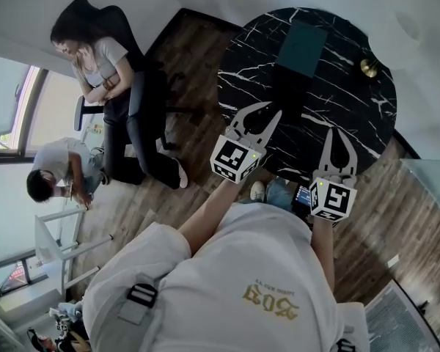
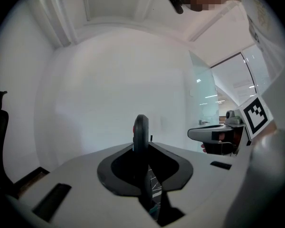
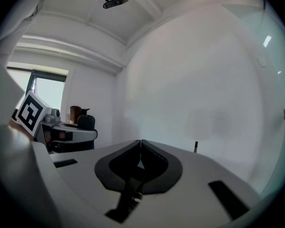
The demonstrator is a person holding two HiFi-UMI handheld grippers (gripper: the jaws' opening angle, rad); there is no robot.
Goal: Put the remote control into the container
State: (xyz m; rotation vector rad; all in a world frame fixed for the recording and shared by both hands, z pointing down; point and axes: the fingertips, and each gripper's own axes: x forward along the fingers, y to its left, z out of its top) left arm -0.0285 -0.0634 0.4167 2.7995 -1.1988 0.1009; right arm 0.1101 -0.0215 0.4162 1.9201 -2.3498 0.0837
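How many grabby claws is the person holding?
2. The left gripper is over the near edge of the black table, clamped on the remote control. The right gripper is beside it, jaws shut and empty. None seem hidden.

Gold print on the white cotton T-shirt (image 1: 271, 303) is upside down and not legible. The cubes of the left gripper (image 1: 274, 109) and right gripper (image 1: 336, 133) bear black-and-white square markers only, nothing readable.

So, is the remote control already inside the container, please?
Not yet: the remote control sits clamped edge-on in the left gripper, outside the container.
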